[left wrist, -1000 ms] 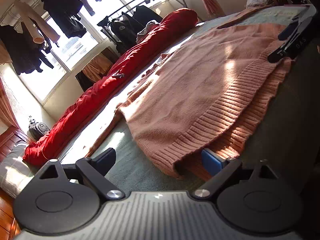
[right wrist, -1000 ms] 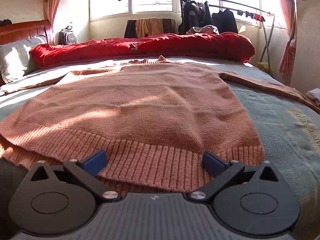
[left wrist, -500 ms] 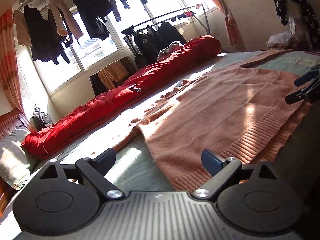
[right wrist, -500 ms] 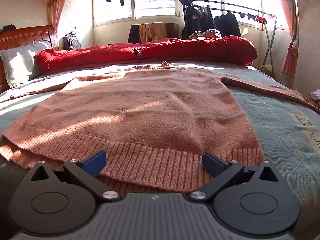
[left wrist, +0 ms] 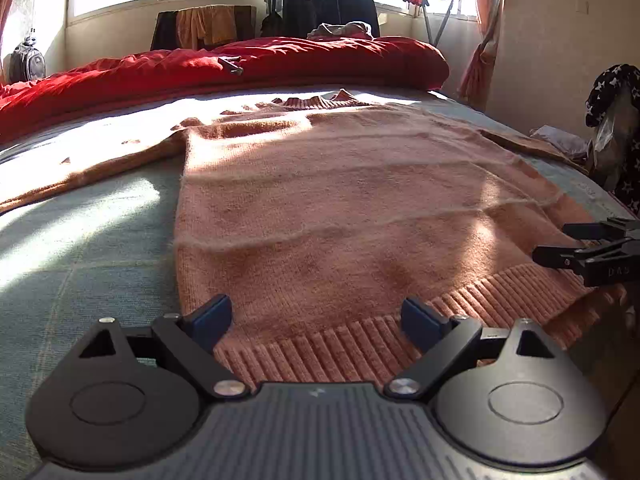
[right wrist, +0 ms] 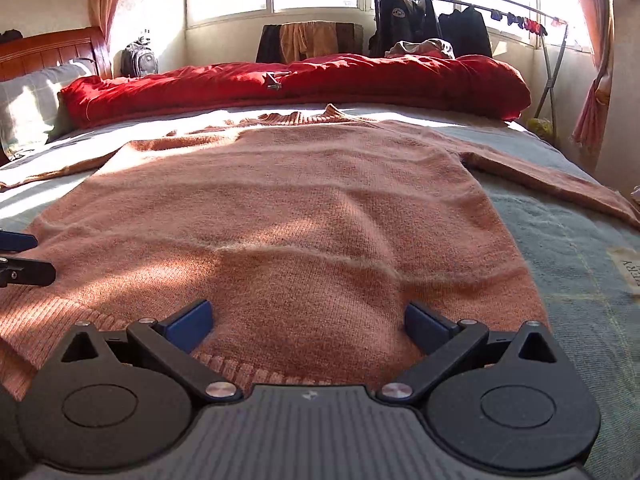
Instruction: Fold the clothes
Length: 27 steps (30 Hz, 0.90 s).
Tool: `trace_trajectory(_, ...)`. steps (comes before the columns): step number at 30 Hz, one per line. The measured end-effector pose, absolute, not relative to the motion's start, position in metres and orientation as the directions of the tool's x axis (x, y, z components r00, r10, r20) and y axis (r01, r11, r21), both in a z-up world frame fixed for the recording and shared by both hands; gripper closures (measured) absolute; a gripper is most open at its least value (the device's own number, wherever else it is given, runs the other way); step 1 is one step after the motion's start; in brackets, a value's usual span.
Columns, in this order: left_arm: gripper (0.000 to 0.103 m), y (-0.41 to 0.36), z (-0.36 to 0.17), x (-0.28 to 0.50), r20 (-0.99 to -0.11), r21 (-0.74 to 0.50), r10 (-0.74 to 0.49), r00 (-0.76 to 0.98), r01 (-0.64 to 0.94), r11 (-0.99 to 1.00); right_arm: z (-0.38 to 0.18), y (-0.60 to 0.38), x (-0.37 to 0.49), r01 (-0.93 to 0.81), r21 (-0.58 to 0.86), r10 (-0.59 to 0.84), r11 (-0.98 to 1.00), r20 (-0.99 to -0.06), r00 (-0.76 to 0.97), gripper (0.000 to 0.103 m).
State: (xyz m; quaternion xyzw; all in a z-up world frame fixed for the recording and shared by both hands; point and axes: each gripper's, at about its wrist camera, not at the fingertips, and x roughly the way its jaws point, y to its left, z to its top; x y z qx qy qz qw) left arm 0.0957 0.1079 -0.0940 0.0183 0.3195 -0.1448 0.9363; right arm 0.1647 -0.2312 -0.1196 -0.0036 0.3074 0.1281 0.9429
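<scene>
Pink knit sweater spread flat on bed, ribbed hem nearest, collar toward red duvet, both sleeves out to the sides. Left gripper at hem's left part, fingers released, spread wide over the ribbing, nothing grasped. Right gripper at hem's right part, fingers likewise apart, w/ knit between, not clenched. Clothes rack & window beyond.

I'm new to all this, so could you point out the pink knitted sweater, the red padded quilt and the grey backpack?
Pink knitted sweater (right wrist: 288, 208): right wrist view, middle of its body.
Red padded quilt (right wrist: 360, 84): right wrist view, top surface.
Grey backpack (right wrist: 138, 60): right wrist view, front.
</scene>
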Motion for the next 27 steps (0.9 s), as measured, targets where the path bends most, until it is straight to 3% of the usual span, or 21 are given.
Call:
trace_trajectory(7, 0.011, 0.102, -0.086, 0.062, -0.577, -0.016, -0.236, 0.782, 0.278, 0.961, -0.120, -0.249, 0.130, -0.292, 0.076, 0.282, 0.953, -0.572, 0.770, 0.000)
trace_trajectory(13, 0.011, 0.075, -0.061, 0.098, -0.496, -0.107, -0.360, 0.790, 0.356, 0.928, -0.083, -0.256, 0.156, -0.334, 0.164, 0.369, 0.928, -0.511, 0.776, 0.000)
trace_trajectory(18, 0.011, 0.054, -0.081, 0.108, -0.553, -0.162, -0.394, 0.734, 0.369, 0.915, -0.096, -0.271, 0.198, -0.193, 0.209, 0.282, 0.959, -0.621, 0.731, 0.000)
trace_trajectory(27, 0.011, 0.052, -0.090, 0.076, -0.558, -0.058, -0.358, 0.748, 0.395, 0.917, -0.111, -0.306, 0.124, -0.190, 0.143, 0.237, 0.971, -0.561, 0.793, 0.000)
